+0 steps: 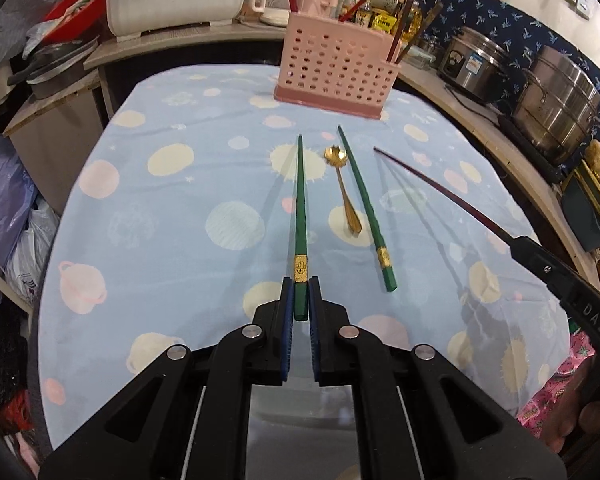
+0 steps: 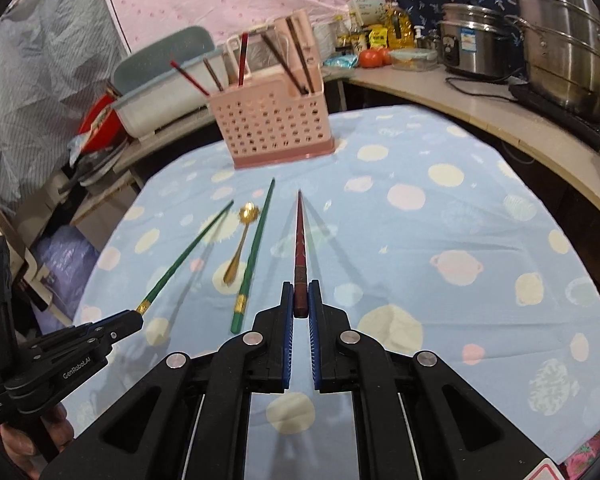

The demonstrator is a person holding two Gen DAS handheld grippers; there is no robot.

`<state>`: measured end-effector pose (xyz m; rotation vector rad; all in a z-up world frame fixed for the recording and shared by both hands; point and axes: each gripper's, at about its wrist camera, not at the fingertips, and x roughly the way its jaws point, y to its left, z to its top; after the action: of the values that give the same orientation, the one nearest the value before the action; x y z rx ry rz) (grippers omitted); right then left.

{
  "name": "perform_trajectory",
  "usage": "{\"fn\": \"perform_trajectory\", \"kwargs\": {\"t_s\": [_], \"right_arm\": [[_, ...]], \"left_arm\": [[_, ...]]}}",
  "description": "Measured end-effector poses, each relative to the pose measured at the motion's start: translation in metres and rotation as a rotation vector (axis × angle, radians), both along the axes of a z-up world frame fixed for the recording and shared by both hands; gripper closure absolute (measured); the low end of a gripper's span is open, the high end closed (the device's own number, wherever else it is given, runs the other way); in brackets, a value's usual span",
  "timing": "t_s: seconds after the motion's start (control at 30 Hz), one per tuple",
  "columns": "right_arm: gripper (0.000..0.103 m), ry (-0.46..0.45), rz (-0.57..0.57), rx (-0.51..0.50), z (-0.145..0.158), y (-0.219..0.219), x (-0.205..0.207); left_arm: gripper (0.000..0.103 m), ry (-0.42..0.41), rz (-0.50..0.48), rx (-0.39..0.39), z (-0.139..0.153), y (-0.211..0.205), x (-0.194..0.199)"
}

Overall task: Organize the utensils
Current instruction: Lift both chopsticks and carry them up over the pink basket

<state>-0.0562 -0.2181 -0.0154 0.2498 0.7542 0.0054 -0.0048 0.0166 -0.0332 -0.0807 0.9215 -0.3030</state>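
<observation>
My left gripper (image 1: 300, 298) is shut on the thick end of a green chopstick (image 1: 300, 216), which is lifted off the cloth with its tip pointing at the pink utensil holder (image 1: 332, 74). A second green chopstick (image 1: 366, 208) and a gold spoon (image 1: 342, 190) lie on the cloth to its right. My right gripper (image 2: 301, 300) is shut on a dark red chopstick (image 2: 300, 244), also raised above the cloth. In the right wrist view the pink utensil holder (image 2: 274, 124) holds several red and brown chopsticks; the left gripper (image 2: 134, 320) shows at the lower left.
The table (image 1: 160, 208) wears a blue cloth with pale dots. Behind it a counter carries a white tub (image 1: 176, 2), bottles, a rice cooker (image 1: 476, 64) and a steel pot (image 1: 560, 108). Bags sit on the floor at the left.
</observation>
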Motion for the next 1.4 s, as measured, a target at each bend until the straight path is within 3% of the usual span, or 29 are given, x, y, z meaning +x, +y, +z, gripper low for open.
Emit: {"fn": "perform_trajectory", "kwargs": {"t_s": [0.73,1.4], "right_arm": [[0.096,-0.246,-0.044,0.104,0.103,-0.039,-0.002],[0.096,-0.391,-0.114,0.099,0.161,-0.070,0.057]], "left_arm": [[0.096,-0.208,0.024,-0.067,0.108,0.012,0.021],[0.096,-0.406,0.051,-0.095,0.195,0.002,0.080]]}}
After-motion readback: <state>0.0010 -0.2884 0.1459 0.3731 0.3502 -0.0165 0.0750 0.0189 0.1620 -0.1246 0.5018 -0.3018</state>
